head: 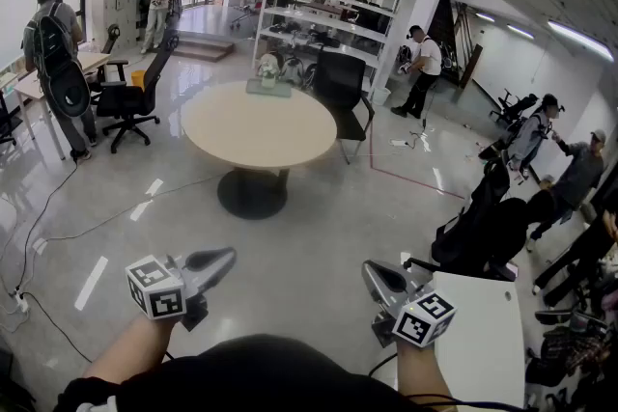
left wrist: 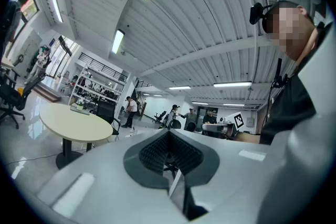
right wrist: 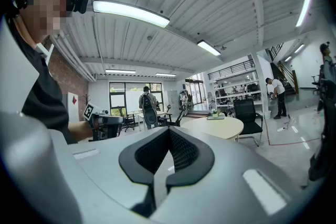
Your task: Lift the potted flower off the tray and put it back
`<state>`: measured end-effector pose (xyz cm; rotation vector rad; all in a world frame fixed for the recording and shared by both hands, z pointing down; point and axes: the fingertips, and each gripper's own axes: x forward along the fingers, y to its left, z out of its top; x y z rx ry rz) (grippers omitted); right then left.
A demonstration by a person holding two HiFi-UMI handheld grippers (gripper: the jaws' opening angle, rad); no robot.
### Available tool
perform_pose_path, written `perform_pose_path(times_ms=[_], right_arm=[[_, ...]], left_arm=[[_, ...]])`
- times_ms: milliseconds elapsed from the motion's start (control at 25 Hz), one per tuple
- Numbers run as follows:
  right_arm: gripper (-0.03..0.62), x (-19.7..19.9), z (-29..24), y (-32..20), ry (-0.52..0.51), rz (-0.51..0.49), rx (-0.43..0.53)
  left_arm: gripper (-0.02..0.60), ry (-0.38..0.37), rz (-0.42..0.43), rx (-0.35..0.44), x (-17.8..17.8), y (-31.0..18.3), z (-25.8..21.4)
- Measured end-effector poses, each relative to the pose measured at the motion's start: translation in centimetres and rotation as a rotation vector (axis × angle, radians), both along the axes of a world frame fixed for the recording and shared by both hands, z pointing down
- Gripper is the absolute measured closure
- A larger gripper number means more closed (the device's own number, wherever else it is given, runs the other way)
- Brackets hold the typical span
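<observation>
The person wears a black top point(head: 261, 371), with a small black camera point(right wrist: 80, 0) mounted above it at the head. The grey moulded left gripper point(head: 227, 256) and right gripper point(head: 369, 267) have black ribbed pads point(left wrist: 153, 152) lining the jaws. Each bears a white cube with black square markers point(head: 156, 287).

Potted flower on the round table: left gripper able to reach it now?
Probably not. The left gripper hangs by the person's body, fingers shut, with floor between it and the round table; the potted flower sits at the far edge. Path unblocked.
</observation>
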<state>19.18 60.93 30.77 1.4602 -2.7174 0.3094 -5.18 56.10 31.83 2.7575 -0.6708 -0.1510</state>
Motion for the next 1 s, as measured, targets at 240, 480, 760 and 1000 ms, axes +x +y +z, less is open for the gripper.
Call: perform_pose_path(times_ms=[240, 480, 760, 1000], right_arm=[[0.583, 0.5, -0.3, -0.9, 0.002, 0.003, 0.0], [0.58, 1.5, -0.5, -0.7, -0.043, 0.002, -0.002], [0.58, 3.1, -0.1, -0.6, -0.051, 0.003, 0.004], [0.58, 5.0, 0.6, 0.2, -0.062, -0.004, -0.004]], left_arm=[[0.583, 0.001, 0.007, -0.001, 0.7, -0.8, -0.3], [0.583, -0.003, 0.002, -0.002, 1.5, -0.7, -0.2], [0.583, -0.008, -0.011, -0.003, 2.8, -0.5, 0.1], [0.583, -0.014, -0.013, -0.006, 5.0, 0.4, 0.5]])
